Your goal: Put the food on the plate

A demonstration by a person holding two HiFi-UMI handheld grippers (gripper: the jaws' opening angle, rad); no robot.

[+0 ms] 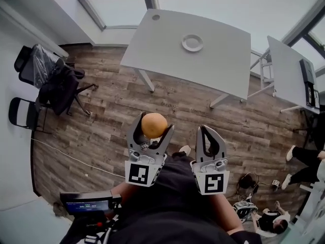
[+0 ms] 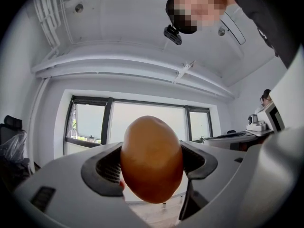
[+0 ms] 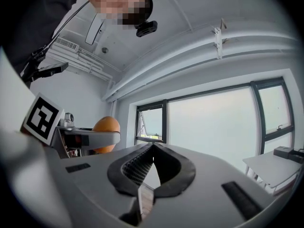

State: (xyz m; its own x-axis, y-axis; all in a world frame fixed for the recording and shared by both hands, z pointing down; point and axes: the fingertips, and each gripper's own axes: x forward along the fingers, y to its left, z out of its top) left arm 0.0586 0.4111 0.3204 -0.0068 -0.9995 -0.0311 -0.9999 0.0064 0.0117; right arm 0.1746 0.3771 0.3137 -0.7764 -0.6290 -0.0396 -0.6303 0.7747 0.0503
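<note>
Wood-plank flooring (image 1: 177, 103) runs under a pale room with a wide dark-framed window (image 3: 209, 127) along the far wall. Ahead of both grippers, well apart across a stretch of floor, stands a white rectangular tabletop (image 1: 167, 39) on slanted white legs, and a small round white plate (image 1: 192, 42) sits on it, ahead and slightly to the right gripper's side. The left gripper (image 1: 153, 128) pinches a smooth orange-brown rounded piece of food (image 2: 152, 159) between its widely spread jaws, the ribbed pads pressing on either side of it. Just beside it, the right gripper (image 1: 207, 130) has its jaws pressed together at the tips with nothing between them. Far off to the left gripper's side are two black chairs (image 1: 33, 60), one draped with dark clothing (image 1: 58, 88), and a thin pale cable (image 1: 71, 159) trails over the floor. To the right gripper's side stand a second white table (image 1: 287, 70) and a seated person's legs (image 1: 304, 159) in white shoes.
</note>
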